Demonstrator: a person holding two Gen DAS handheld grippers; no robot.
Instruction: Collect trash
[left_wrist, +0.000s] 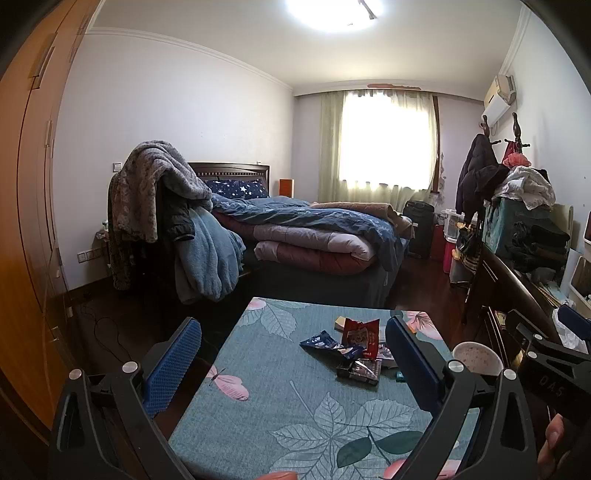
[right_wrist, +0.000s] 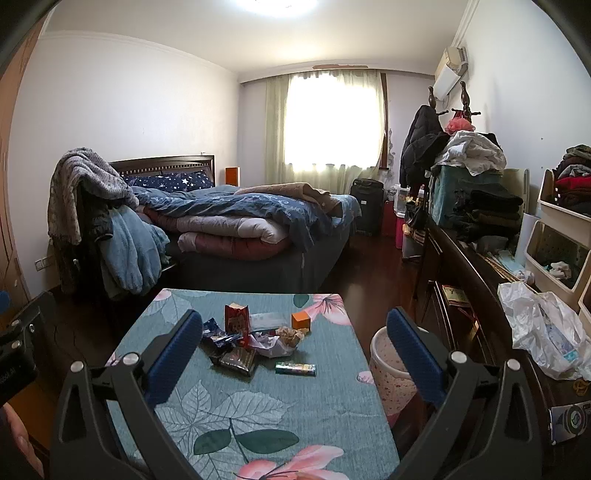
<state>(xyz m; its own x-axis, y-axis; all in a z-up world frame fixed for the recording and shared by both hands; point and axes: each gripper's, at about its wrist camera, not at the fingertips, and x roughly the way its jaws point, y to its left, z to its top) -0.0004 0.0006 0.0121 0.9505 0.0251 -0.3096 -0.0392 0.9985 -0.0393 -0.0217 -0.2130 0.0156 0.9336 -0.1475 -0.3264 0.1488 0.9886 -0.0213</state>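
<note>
A pile of trash lies mid-table on the teal floral cloth (right_wrist: 280, 413): a red snack bag (right_wrist: 236, 321), a blue wrapper (right_wrist: 218, 332), a dark packet (right_wrist: 236, 360), a green tube (right_wrist: 295, 368), crumpled tissue (right_wrist: 291, 334) and an orange box (right_wrist: 300, 320). The left wrist view shows the same red snack bag (left_wrist: 360, 332), blue wrapper (left_wrist: 321, 341) and dark packet (left_wrist: 360, 369). A white, pink-dotted bin (right_wrist: 388, 369) stands beside the table's right edge. My left gripper (left_wrist: 295, 365) and right gripper (right_wrist: 295, 362) both hover open and empty, short of the pile.
A dark wooden dresser (right_wrist: 476, 266) runs along the right, with a white plastic bag (right_wrist: 543, 332) and piled clothes on it. A bed (right_wrist: 236, 229) heaped with quilts stands beyond the table. Dark floor (right_wrist: 369, 280) lies between them. A wardrobe (left_wrist: 29, 206) fills the left.
</note>
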